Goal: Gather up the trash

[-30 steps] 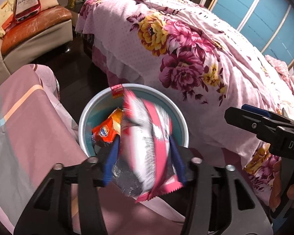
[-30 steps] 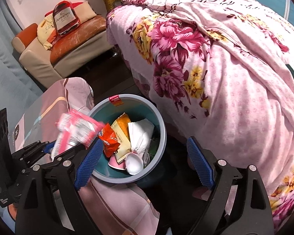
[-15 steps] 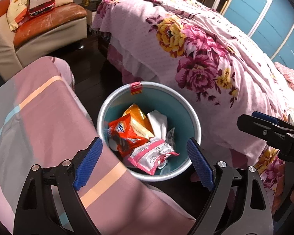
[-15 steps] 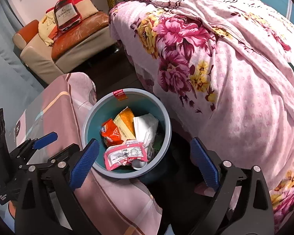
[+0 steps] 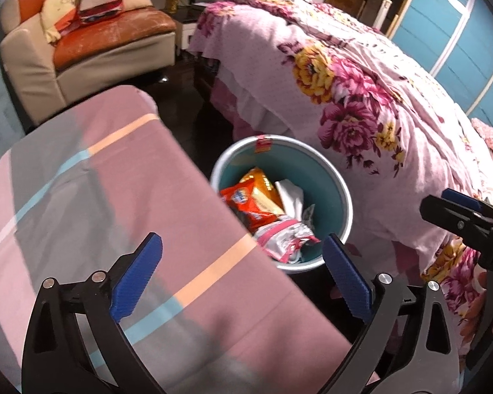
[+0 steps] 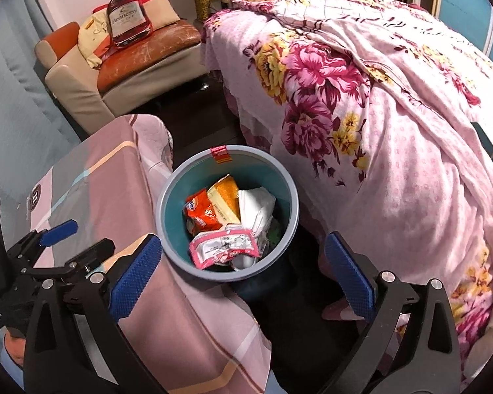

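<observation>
Both tools (image 5: 243, 282) (image 6: 243, 271) gape empty; pink wrapper (image 6: 225, 246) lies crosswise in bin (image 6: 171, 229).

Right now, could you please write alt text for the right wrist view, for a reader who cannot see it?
A round grey-rimmed teal waste bin stands on the dark floor between a pink striped tablecloth and a pink floral bedspread, holding a pink-and-white wrapper and an orange snack packet. The right gripper hangs open and empty in the foreground.
</observation>
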